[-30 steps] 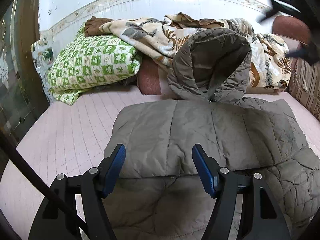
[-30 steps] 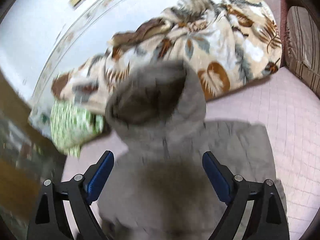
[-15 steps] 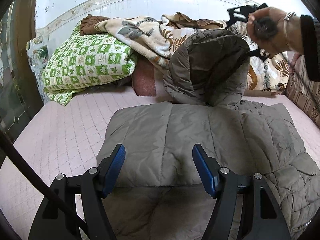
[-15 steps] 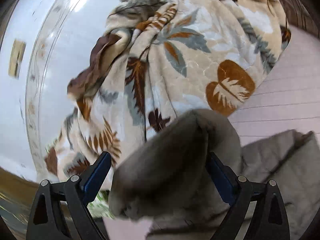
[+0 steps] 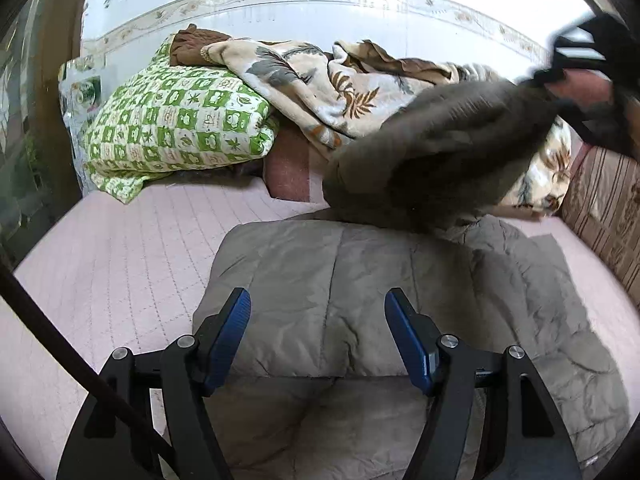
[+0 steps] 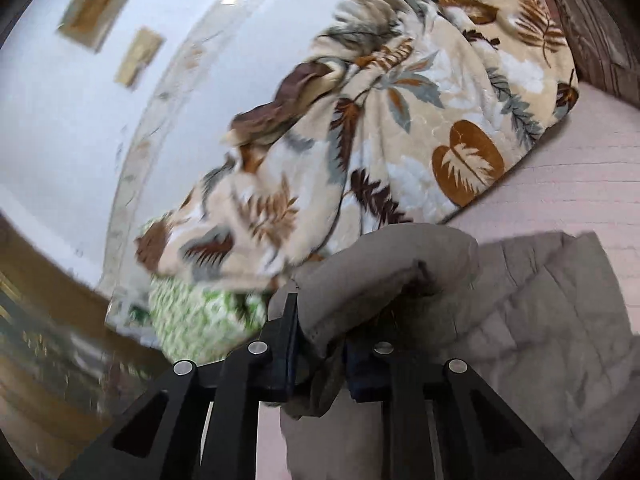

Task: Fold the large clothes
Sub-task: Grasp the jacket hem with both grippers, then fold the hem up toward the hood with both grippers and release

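Nearest in the left wrist view, the left claw (image 5: 318, 338) hangs with its blue-padded fingers spread apart, released, nothing between them; it hovers just above the near part of the grey quilted hooded jacket (image 5: 340, 292). The jacket lies on the bed (image 5: 120, 264), on a pale pink quilted cover, its body folded into a broad flat panel with more of it spreading toward the right. Farther back, the jacket's hood (image 5: 436, 152) is lifted off the bed and blurred, stretched up toward the far right, where the right claw (image 5: 560, 68) grips its edge. In the right wrist view the right claw (image 6: 320, 360) is clenched on the rim of the hood (image 6: 384, 268), a fold of grey fabric pinched between its fingers, with the rest of the jacket (image 6: 552, 320) lying below and to the right. Beyond the jacket, at the far left of the bed, rests a green and white patterned pillow (image 5: 176, 128). A beige leaf-print blanket (image 5: 320, 84) is heaped behind the hood against the white wall (image 5: 280, 12), which carries a decorative border strip
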